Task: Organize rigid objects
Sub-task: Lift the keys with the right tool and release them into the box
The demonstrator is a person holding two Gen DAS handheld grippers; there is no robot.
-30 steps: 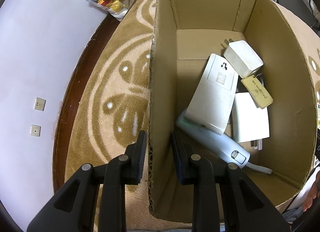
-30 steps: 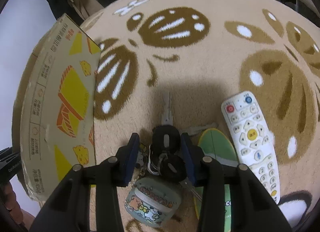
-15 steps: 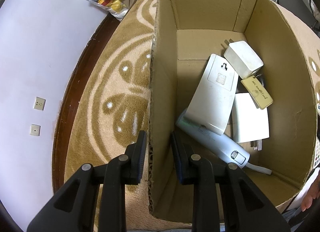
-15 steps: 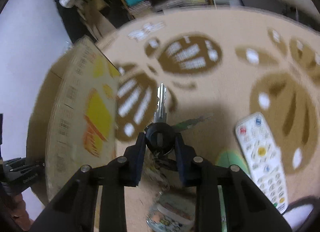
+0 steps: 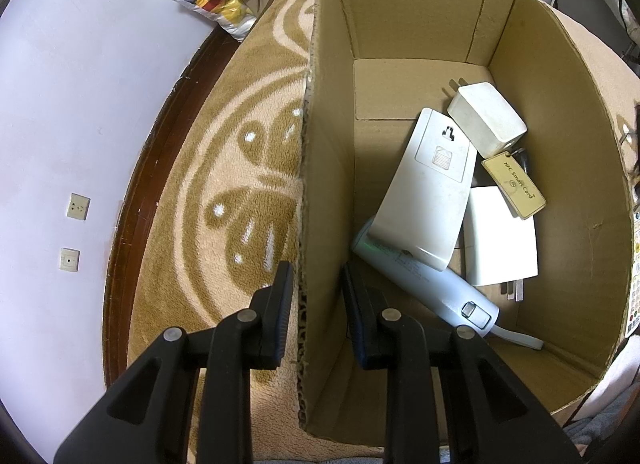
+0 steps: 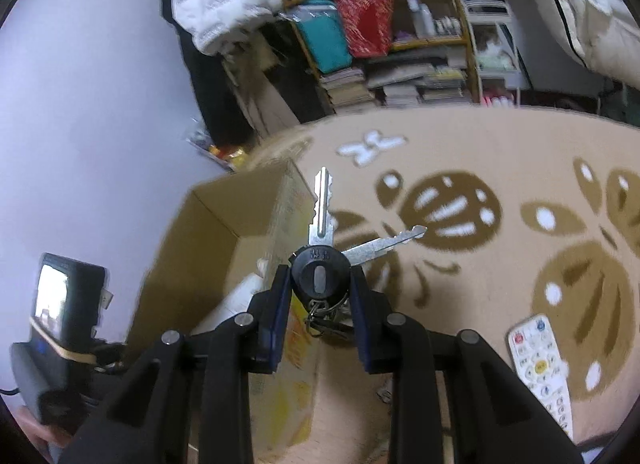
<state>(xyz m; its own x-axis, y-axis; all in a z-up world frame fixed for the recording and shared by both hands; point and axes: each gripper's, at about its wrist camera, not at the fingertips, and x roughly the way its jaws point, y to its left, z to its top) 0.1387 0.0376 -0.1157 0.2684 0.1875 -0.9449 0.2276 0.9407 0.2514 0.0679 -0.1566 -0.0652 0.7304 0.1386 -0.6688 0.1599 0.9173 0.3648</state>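
Above tufted carpet (image 6: 500, 152) | round black-capped keys (image 6: 320, 268) | corrugated cardboard box (image 5: 552, 112)

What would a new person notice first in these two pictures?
Probably the bunch of keys, pinched by its round black head in the right gripper and lifted above the patterned rug. Next, the open cardboard box with white devices inside, its near wall clamped by the left gripper.
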